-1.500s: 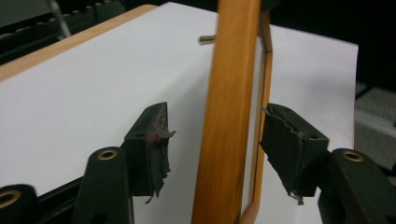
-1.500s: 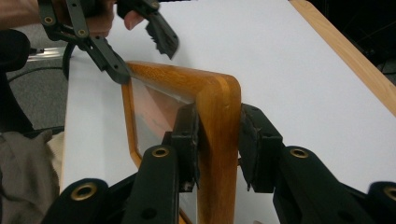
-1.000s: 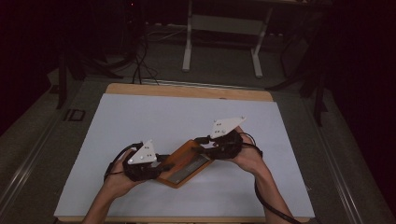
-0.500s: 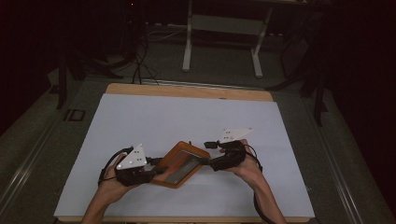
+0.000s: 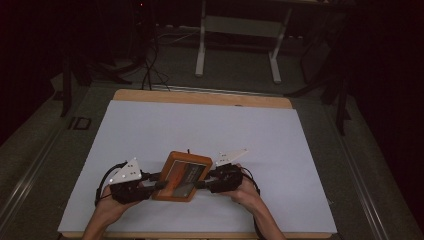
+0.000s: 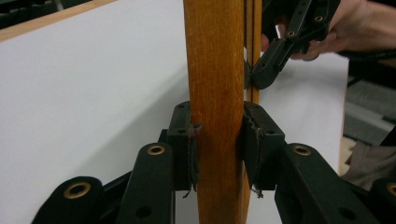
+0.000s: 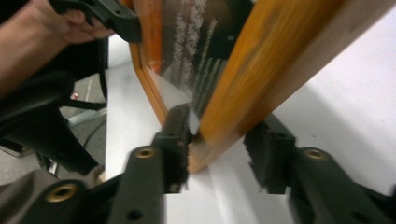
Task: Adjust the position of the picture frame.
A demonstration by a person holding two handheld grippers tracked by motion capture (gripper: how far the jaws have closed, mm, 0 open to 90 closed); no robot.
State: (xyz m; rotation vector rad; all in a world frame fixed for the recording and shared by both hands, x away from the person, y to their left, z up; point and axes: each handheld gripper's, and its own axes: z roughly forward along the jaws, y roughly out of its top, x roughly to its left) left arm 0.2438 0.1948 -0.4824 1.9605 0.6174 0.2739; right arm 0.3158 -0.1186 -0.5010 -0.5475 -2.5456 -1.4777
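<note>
The wooden frame (image 5: 182,175), held higher a second ago, now lies low over the white table (image 5: 200,125), the left gripper (image 5: 150,186) clamped on its edge while the right gripper (image 5: 201,184), jaws just closing, straddles the opposite edge without clearly pressing it.

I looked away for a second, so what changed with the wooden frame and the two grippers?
The wooden frame came down toward the near edge of the table and turned squarer to it, both hands moving with it. The right gripper has just been closing again around the frame's edge; a gap shows at one pad. The left gripper stayed clamped on the frame's opposite edge.
</note>
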